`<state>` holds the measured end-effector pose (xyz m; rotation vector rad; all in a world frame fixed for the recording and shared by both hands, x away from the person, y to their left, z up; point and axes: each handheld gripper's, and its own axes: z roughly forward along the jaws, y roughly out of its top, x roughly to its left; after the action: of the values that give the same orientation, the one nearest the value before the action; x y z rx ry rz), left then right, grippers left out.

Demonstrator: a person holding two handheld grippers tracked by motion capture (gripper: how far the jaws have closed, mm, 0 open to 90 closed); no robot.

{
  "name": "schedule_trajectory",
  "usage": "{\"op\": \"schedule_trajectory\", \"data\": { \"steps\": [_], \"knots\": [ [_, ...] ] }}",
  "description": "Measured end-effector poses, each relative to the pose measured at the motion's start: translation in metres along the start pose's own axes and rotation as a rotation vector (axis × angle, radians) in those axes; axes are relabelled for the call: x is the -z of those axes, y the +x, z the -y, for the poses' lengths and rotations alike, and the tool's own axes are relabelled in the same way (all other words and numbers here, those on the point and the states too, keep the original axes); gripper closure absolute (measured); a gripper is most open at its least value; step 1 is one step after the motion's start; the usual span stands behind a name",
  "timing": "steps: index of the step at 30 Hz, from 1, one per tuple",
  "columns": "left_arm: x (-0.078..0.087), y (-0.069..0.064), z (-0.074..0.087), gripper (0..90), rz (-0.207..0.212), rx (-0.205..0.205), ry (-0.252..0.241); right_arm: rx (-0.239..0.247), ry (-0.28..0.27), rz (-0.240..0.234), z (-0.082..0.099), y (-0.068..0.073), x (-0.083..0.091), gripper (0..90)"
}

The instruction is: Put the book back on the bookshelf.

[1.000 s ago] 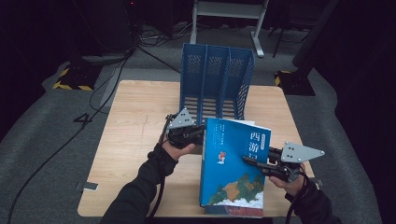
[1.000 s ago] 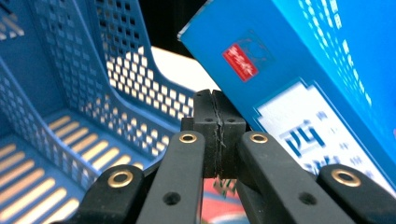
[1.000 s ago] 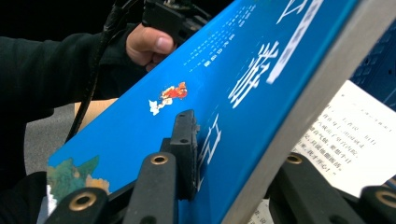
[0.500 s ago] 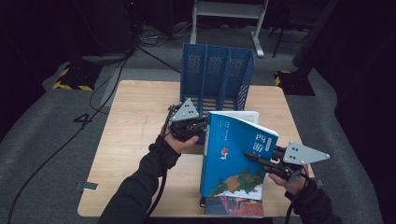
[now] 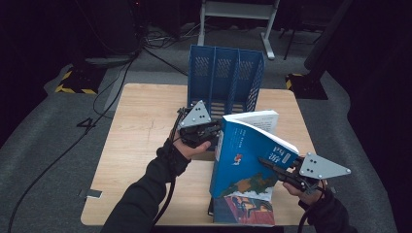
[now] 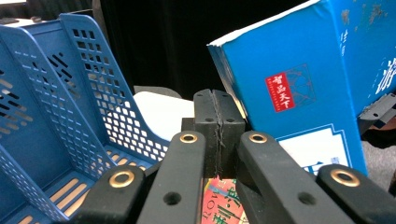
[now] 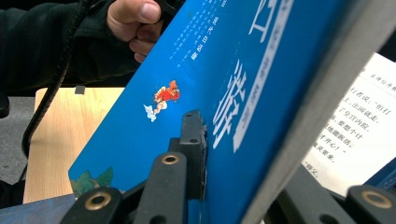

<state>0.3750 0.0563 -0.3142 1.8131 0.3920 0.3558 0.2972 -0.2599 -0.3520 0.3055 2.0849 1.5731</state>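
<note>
The wooden table (image 5: 145, 145) carries a blue three-slot file rack (image 5: 226, 80) at its far middle, and all three slots look empty, so the filing itself is judged not yet done. What is done: the blue book (image 5: 245, 160) is off the pile and stands nearly upright on its lower edge at the near right of the table, tilted, its cover facing left and its pages fanning open at the top. Under it lies a second book with a red cover (image 5: 243, 211), near the table's front edge. What is left, by this reading, is to carry the blue book to the far side and lower it into a slot.

The right gripper (image 5: 272, 167) is clamped on the blue book's right edge, cover and pages between its jaws, which have just been closing further on it. The left gripper (image 5: 214, 130) sits just left of the book's upper corner, jaws pressed together on nothing.

Compared with a second ago, the blue book is steeper and the left gripper has risen beside it.
</note>
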Motion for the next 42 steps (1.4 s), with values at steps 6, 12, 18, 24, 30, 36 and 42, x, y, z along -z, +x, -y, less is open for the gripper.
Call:
{"op": "schedule_trajectory", "data": {
  "steps": [6, 12, 18, 24, 30, 36, 42],
  "knots": [
    [0.008, -0.011, 0.0, 89.9, 0.011, -0.018, -0.021, 0.009, -0.01, -0.007, 0.0, 0.008, 0.005, 77.7],
    [0.014, -0.019, 0.002, 89.4, -0.007, -0.027, -0.03, 0.012, -0.013, -0.02, -0.001, 0.012, 0.007, 77.6],
    [0.023, -0.026, 0.006, 86.5, -0.017, -0.028, -0.04, 0.036, -0.015, -0.022, -0.002, 0.019, 0.009, 77.7],
    [0.027, -0.031, 0.006, 83.2, -0.013, -0.033, -0.047, 0.042, -0.023, -0.025, -0.001, 0.023, 0.011, 78.1],
    [0.036, -0.038, 0.009, 72.9, -0.032, -0.03, -0.058, 0.053, -0.026, -0.043, -0.002, 0.029, 0.015, 78.8],
    [0.046, -0.046, 0.012, 65.5, -0.073, -0.044, -0.047, 0.062, -0.022, -0.049, -0.002, 0.033, 0.018, 78.8],
    [0.059, -0.049, 0.021, 58.2, -0.094, -0.031, -0.025, 0.061, -0.027, -0.056, -0.002, 0.033, 0.019, 78.9]
  ]
}}
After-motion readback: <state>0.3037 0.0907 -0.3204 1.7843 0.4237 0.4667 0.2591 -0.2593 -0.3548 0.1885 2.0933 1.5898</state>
